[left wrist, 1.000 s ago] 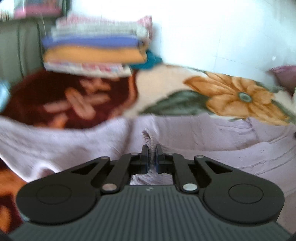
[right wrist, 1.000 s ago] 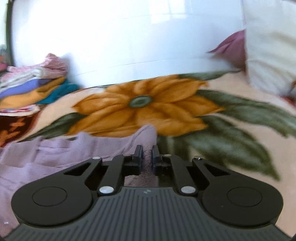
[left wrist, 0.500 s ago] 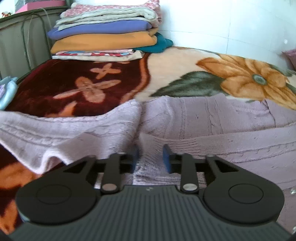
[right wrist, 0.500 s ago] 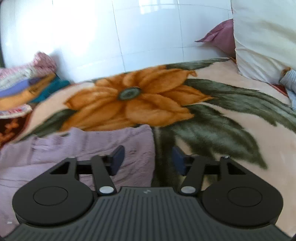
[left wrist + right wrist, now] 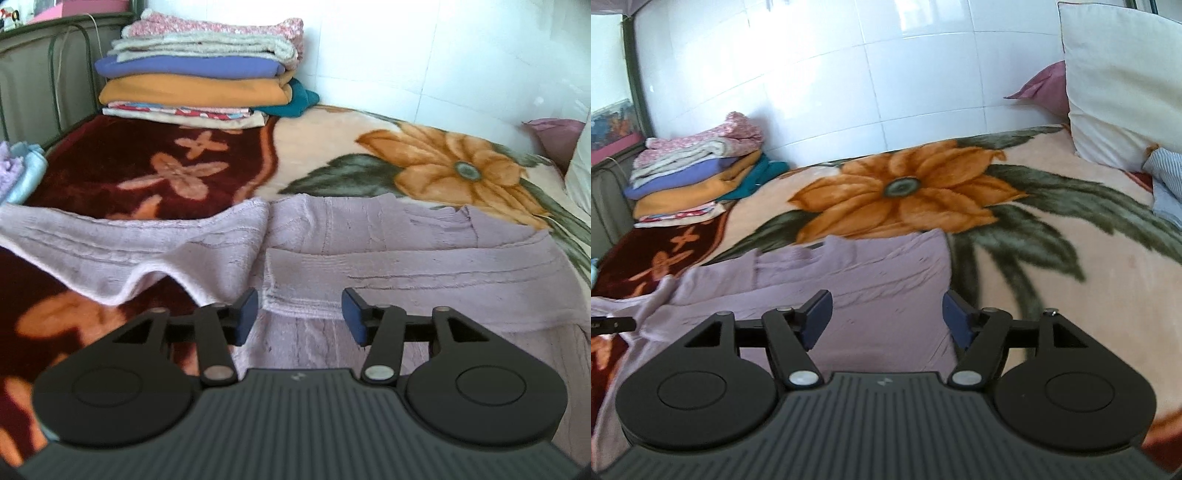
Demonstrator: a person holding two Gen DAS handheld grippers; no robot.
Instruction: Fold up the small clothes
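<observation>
The lilac knitted sweater [image 5: 369,236] lies spread on the flowered blanket [image 5: 332,147], one sleeve folded across its body and the other stretched out to the left. The left gripper [image 5: 299,314] hangs over the folded sleeve's cuff, jaws wide apart, gripping nothing. The right gripper [image 5: 886,314] sits over the sweater's right edge [image 5: 886,266], jaws likewise apart and empty. A stack of folded clothes [image 5: 199,85] rests at the far corner by the tiled wall [image 5: 886,74]; a white pillow [image 5: 1119,81] stands at the right.
</observation>
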